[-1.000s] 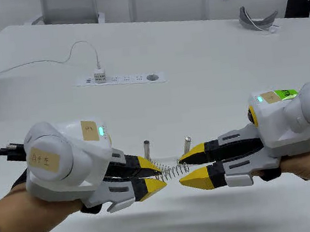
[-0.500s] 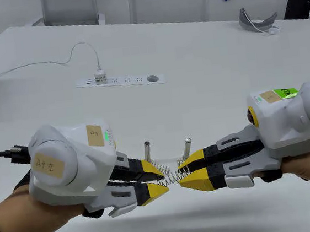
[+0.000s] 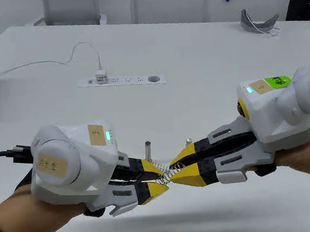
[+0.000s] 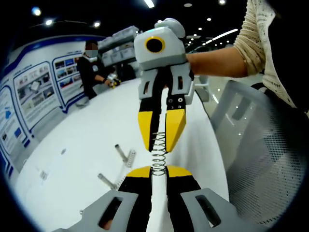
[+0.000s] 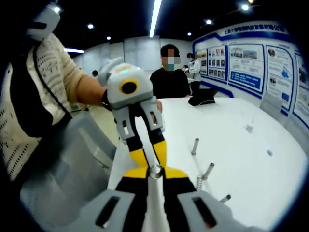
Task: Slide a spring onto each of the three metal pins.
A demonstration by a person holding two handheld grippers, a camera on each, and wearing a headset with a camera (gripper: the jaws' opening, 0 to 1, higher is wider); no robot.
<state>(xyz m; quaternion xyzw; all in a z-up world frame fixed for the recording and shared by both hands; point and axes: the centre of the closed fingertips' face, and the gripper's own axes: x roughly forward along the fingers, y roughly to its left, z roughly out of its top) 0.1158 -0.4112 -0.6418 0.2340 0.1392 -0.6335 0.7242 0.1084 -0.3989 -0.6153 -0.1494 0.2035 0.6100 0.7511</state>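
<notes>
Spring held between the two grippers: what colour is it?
The spring is bare silvery metal; the left gripper view shows it best.

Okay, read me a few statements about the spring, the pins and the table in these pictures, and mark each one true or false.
1. A spring spans between the left gripper and the right gripper. True.
2. The spring already sits on a pin. False: it is held in the air between the two grippers, and the nearby pin is bare.
3. A white charger is plugged into the power strip. True.
4. The pins lie flat on the table. False: they stand upright.
</notes>
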